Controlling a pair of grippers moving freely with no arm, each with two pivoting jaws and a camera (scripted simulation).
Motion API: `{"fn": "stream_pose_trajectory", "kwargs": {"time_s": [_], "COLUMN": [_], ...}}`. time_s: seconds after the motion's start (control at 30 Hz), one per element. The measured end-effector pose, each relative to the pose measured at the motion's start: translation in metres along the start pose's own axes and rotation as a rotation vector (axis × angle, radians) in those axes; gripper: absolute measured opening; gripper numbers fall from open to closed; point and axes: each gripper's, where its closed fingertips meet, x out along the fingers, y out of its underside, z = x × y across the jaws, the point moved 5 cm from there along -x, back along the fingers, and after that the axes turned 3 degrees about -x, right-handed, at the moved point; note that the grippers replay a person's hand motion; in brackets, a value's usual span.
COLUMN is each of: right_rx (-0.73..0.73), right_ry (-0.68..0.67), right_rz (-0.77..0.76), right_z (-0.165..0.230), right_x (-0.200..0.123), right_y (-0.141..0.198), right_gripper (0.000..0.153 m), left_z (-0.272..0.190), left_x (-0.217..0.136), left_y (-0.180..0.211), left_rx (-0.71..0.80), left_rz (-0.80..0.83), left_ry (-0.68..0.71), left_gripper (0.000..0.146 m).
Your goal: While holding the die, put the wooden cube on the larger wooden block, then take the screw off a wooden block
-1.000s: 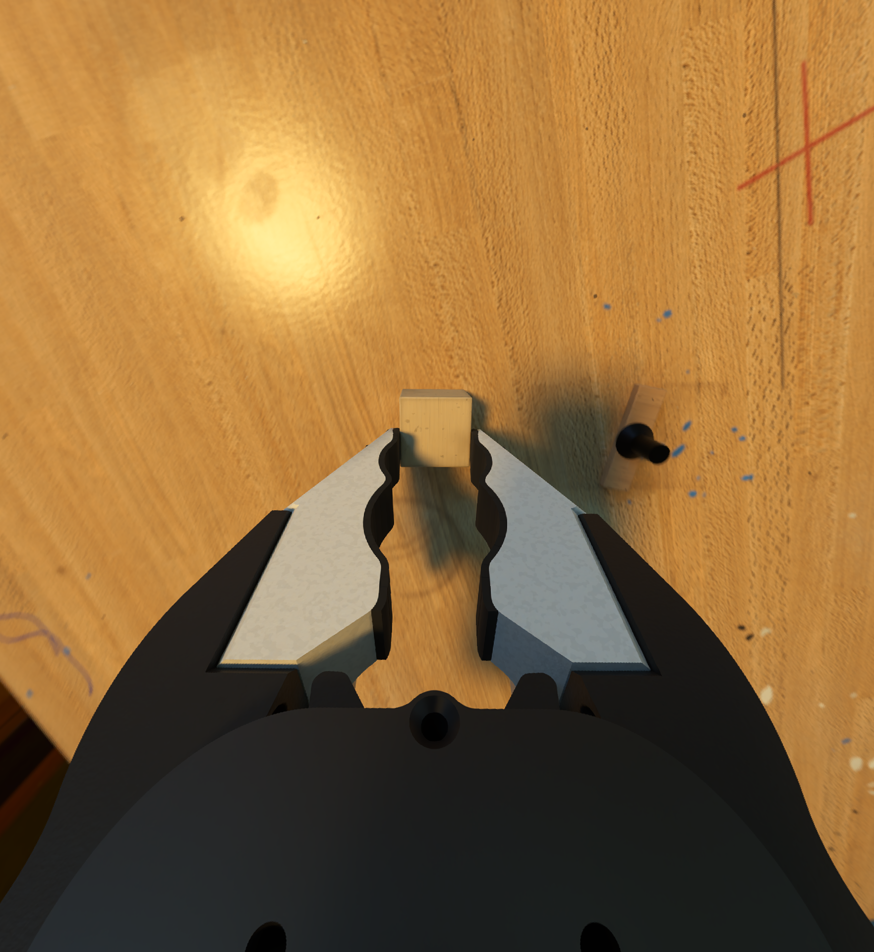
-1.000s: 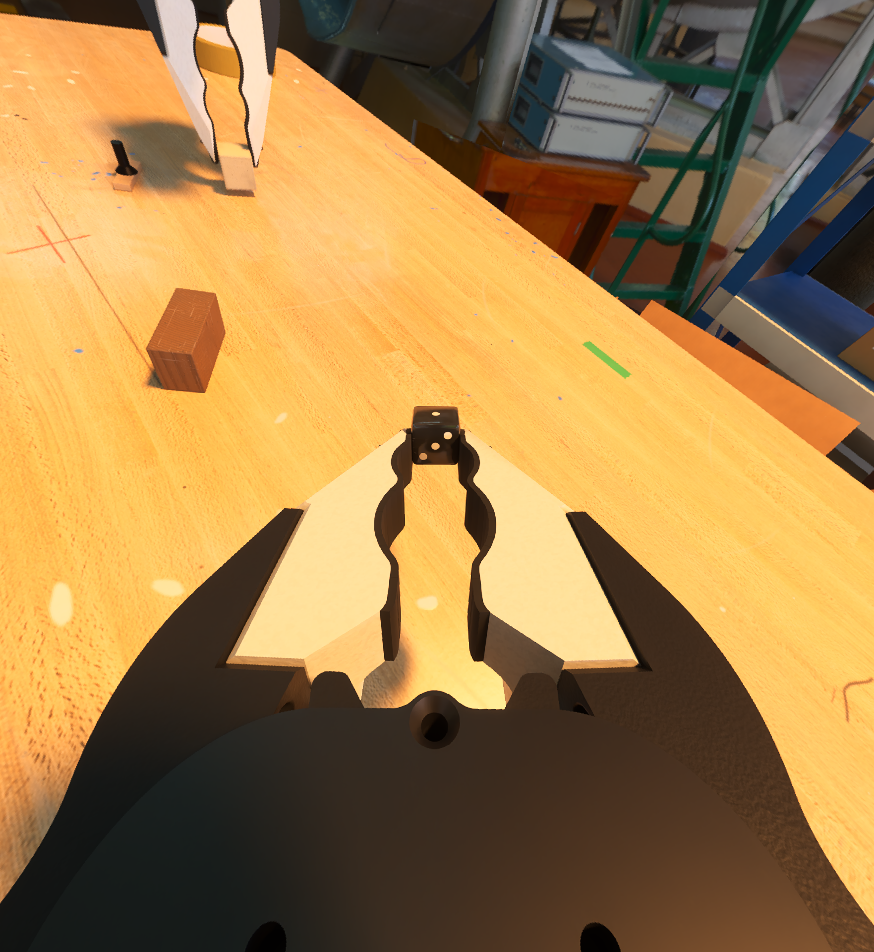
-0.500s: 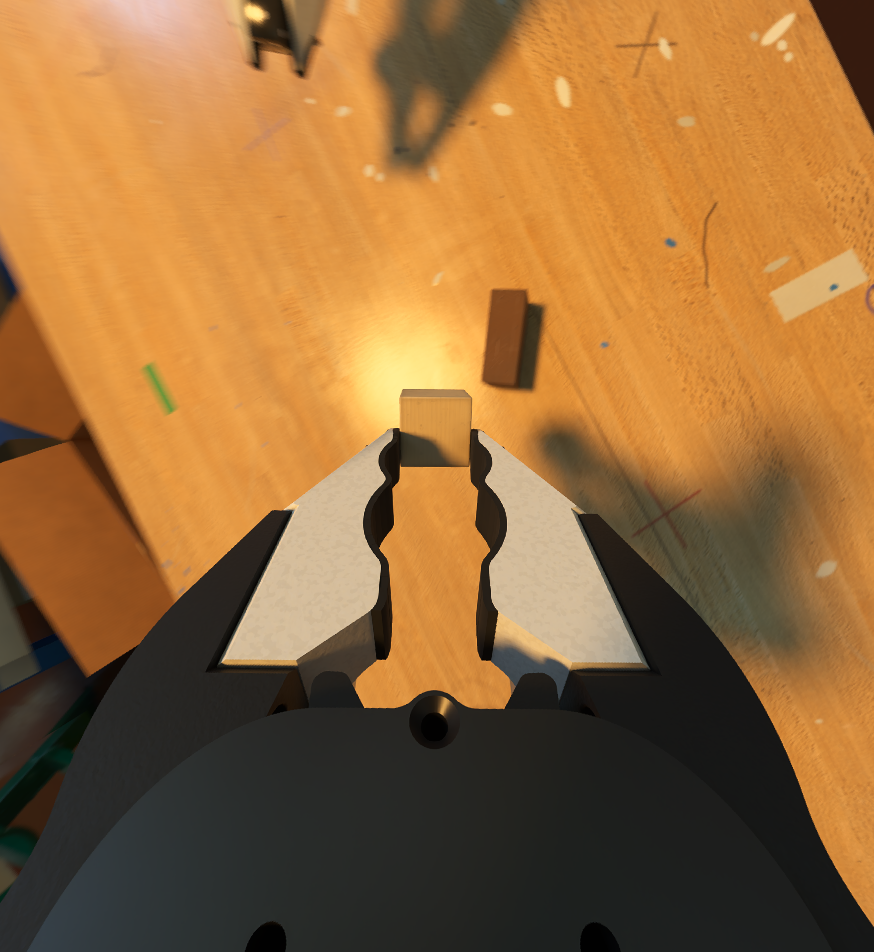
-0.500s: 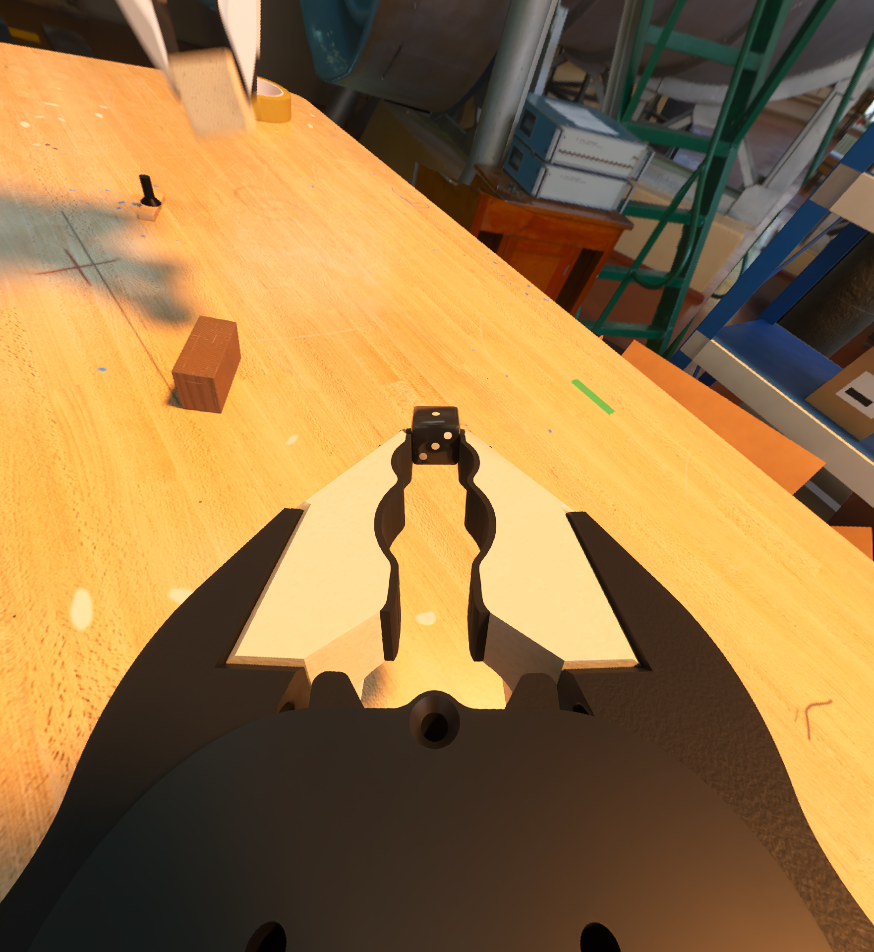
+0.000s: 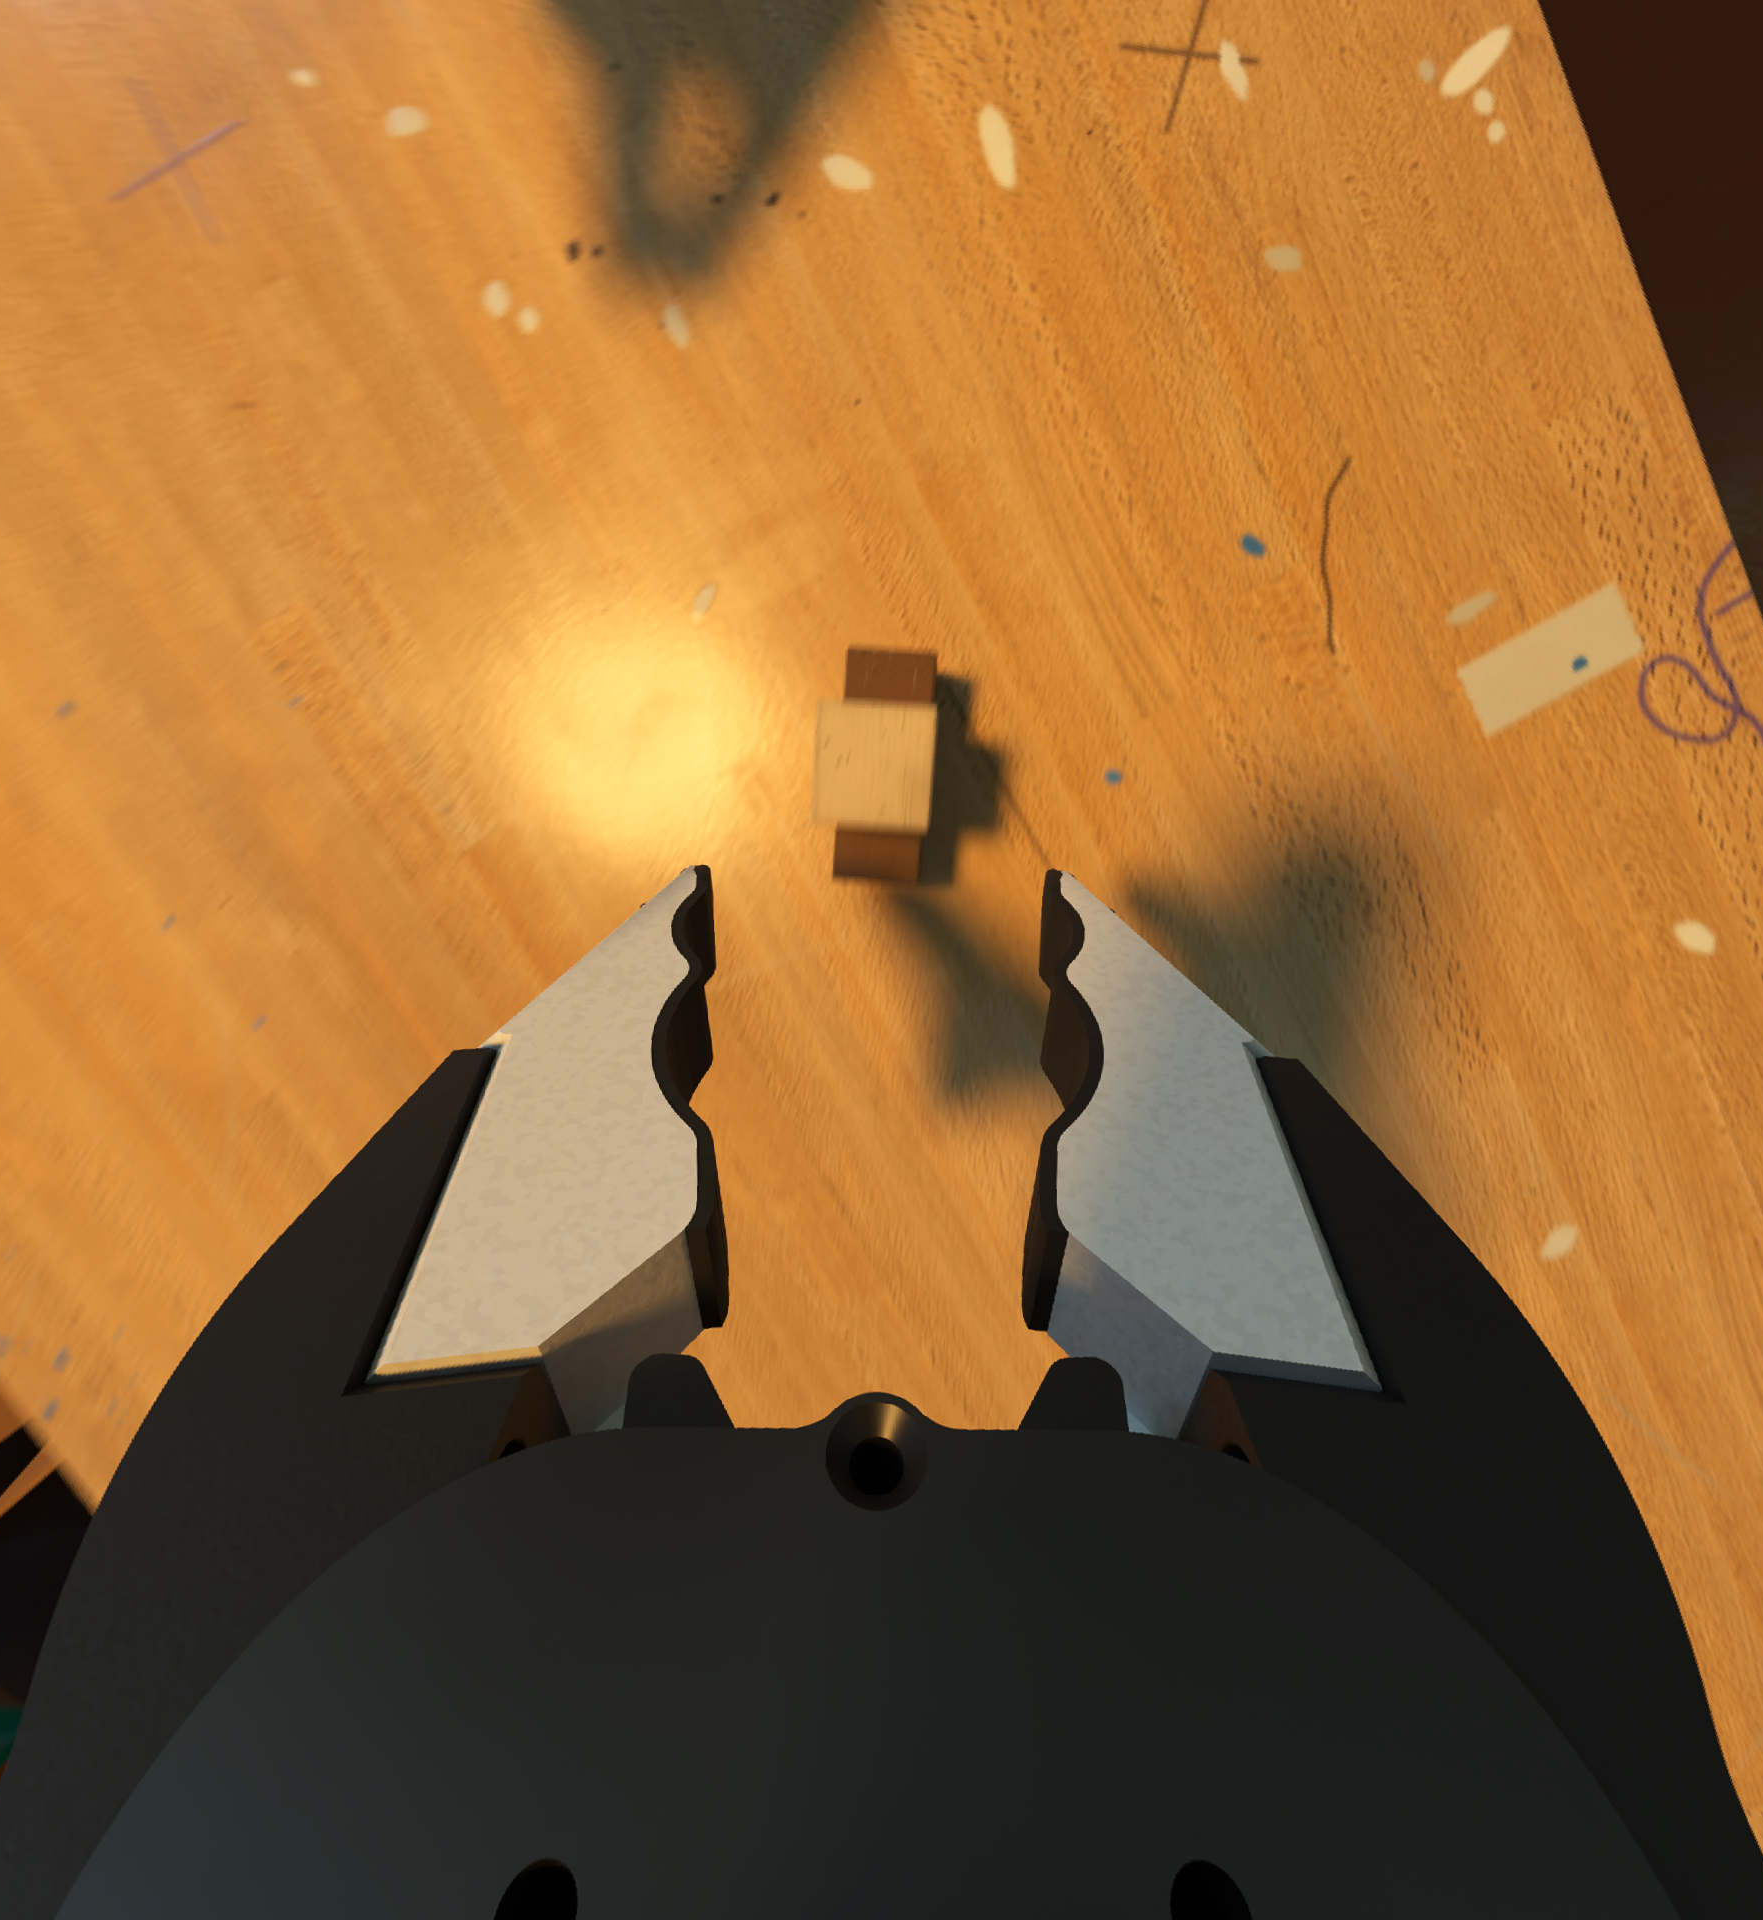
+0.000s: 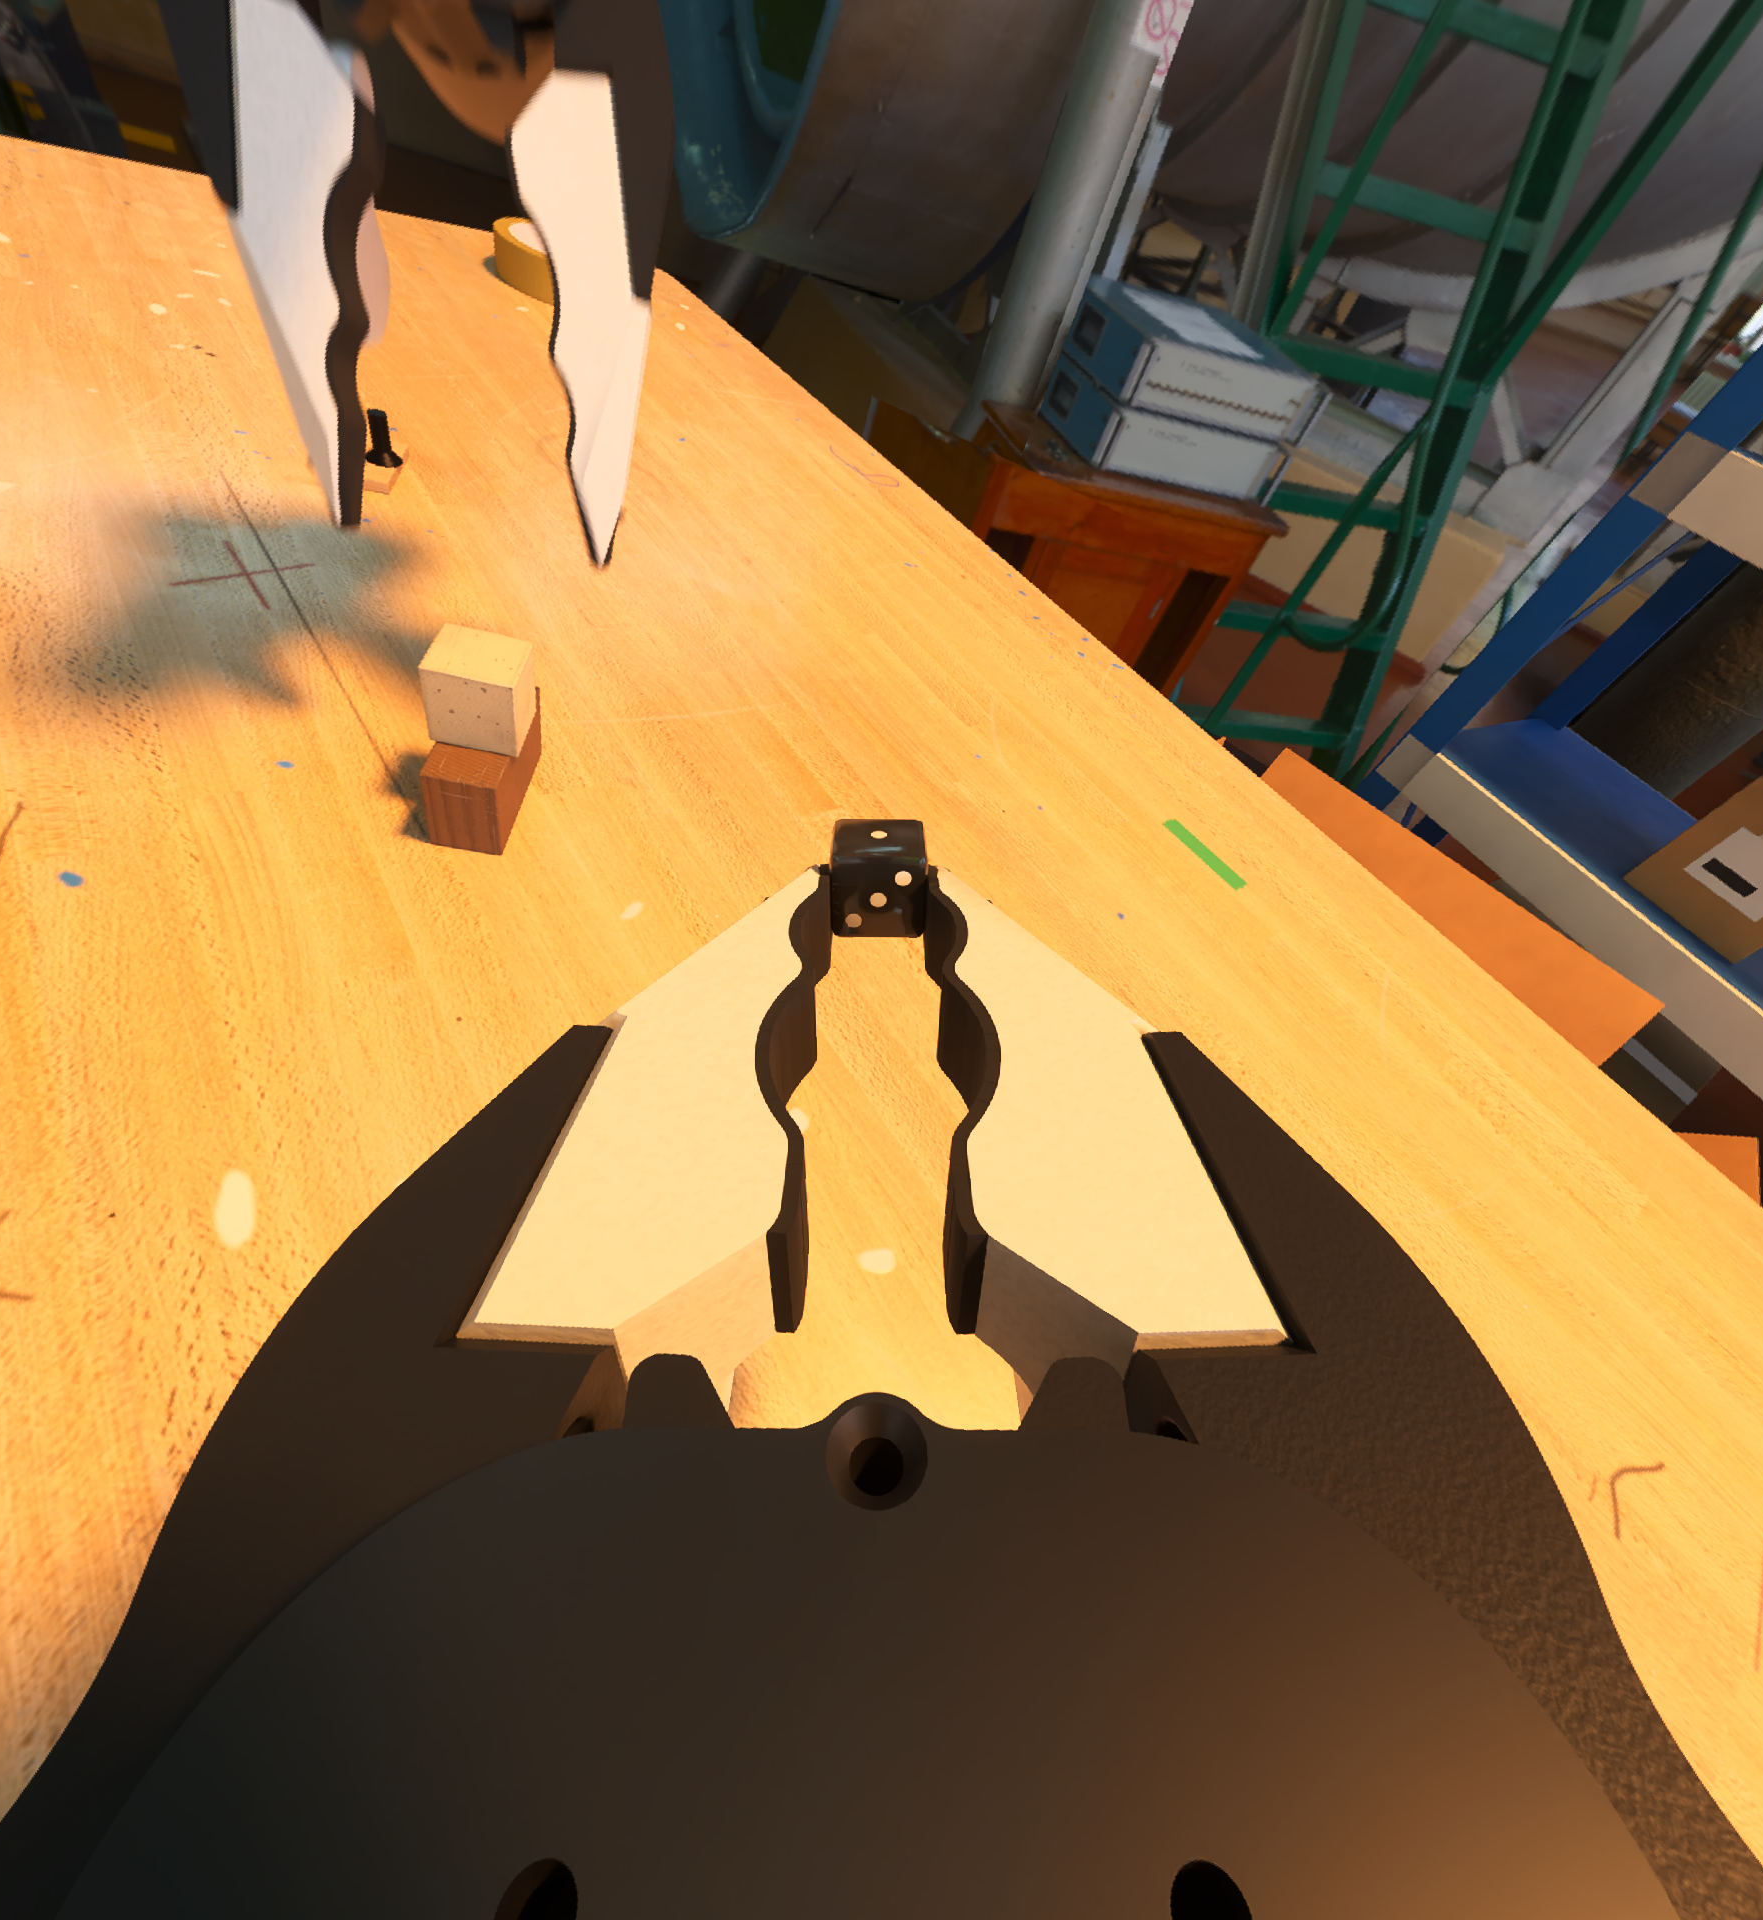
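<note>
The pale wooden cube (image 5: 875, 766) rests on the larger dark brown block (image 5: 877, 854); both also show in the right wrist view, cube (image 6: 475, 689) on block (image 6: 477, 795). My left gripper (image 5: 875, 883) is open and empty, above the stack and apart from it; it also shows in the right wrist view (image 6: 472, 540), hanging over the table. My right gripper (image 6: 877, 878) is shut on the black die (image 6: 878, 878) above the table. A black screw (image 6: 379, 436) stands on a small pale wooden block (image 6: 380, 478) farther back, partly hidden behind a left gripper finger.
The wooden table (image 6: 856, 644) has its right edge running diagonally; beyond it stand a wooden cabinet (image 6: 1116, 540), a green ladder and blue shelving. A roll of yellow tape (image 6: 524, 255) lies at the far edge. In the left wrist view the table's edge (image 5: 1687, 416) is at right.
My left gripper carried the wooden cube from beside the screw to the brown block, set it on top, opened and drew back. The right gripper kept the die.
</note>
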Motion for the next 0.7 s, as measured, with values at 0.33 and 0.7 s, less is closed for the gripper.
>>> {"fn": "stream_pose_trajectory", "kwargs": {"time_s": [0.33,0.7], "right_rx": [0.005,0.034], "right_ry": [0.014,0.051], "right_rz": [0.016,0.039], "right_z": [-0.003,-0.011], "right_x": [0.0,0.002], "right_y": [0.003,0.012], "right_gripper": [0.016,0.016], "left_z": [-0.019,-0.045], "left_x": [-0.112,-0.065], "left_y": [0.12,0.189], "left_rx": [-0.188,-0.254], "left_rz": [0.108,0.192], "left_ry": [0.012,0.128], "left_gripper": [0.053,0.059]}}
